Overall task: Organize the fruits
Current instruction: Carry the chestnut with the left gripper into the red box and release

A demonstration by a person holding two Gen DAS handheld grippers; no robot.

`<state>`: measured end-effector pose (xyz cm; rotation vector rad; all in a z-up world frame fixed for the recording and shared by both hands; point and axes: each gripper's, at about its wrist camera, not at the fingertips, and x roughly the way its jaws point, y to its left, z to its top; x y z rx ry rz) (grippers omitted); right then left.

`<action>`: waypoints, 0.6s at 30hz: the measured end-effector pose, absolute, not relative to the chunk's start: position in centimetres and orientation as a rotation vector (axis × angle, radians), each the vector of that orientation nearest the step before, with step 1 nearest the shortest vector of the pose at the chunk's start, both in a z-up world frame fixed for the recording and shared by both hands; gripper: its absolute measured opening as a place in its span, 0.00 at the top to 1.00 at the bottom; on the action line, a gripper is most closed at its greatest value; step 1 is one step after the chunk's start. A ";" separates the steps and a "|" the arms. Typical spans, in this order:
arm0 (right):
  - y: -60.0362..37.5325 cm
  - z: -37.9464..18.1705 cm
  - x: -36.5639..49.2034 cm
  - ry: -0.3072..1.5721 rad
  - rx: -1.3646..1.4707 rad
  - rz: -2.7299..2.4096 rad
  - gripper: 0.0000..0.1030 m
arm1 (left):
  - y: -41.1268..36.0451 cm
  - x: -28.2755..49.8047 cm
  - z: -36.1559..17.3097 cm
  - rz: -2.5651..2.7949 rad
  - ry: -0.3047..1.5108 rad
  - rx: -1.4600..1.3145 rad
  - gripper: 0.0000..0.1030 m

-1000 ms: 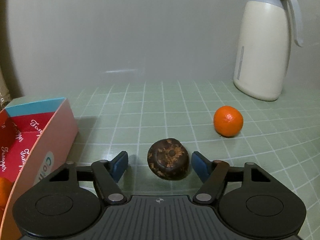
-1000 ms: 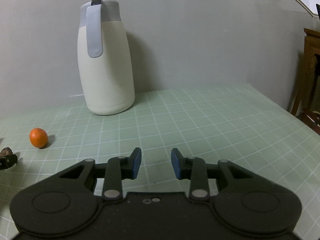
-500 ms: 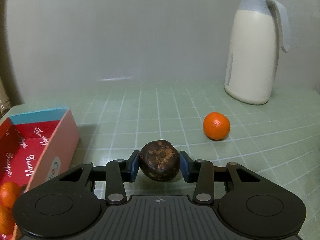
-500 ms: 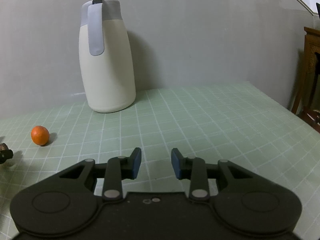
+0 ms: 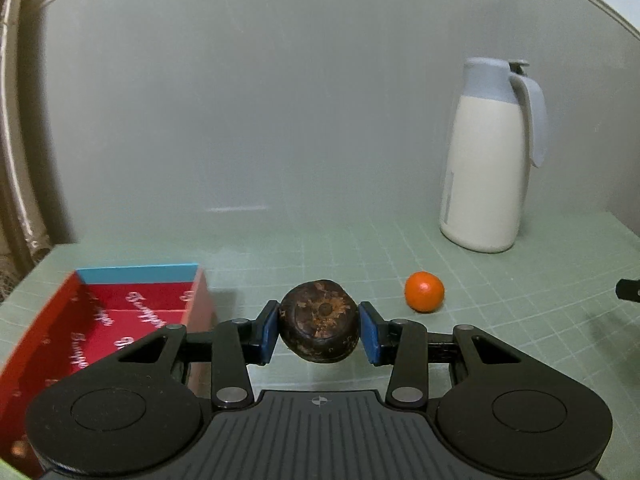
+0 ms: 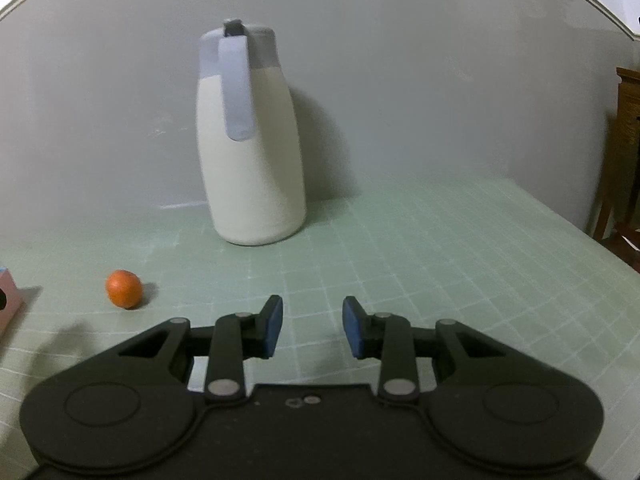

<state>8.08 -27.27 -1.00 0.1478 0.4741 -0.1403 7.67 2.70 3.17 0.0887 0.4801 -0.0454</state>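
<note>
**Fruit sorting part done: dark fruit in the grip, one orange left out**

Dark brown fruit (image 5: 318, 327), round and mottled with rusty patches and a small central scar, sits pinched between the blue pads of the left gripper (image 5: 318, 330), lifted clear of the green gridded table (image 5: 320, 248) and just right of the red box (image 5: 108, 320). By my reading this is the carry toward that box. An orange blur at the box's bottom corner may be fruit already stowed; the view is too poor to be sure. One orange (image 5: 424, 291) lies loose on the table, well short of the white jug (image 5: 486, 168). The right gripper (image 6: 313, 326) holds nothing, its pads apart over bare table.
</note>
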 end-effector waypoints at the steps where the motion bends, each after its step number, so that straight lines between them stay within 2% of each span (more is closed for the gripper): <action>1: -27.0 -0.8 8.0 0.467 0.149 -0.137 0.69 | 3.1 7.4 3.4 -0.042 0.480 0.085 0.59; 18: -22.0 0.6 7.9 0.465 0.129 -0.074 0.69 | 12.6 5.5 3.7 0.075 0.510 0.026 0.59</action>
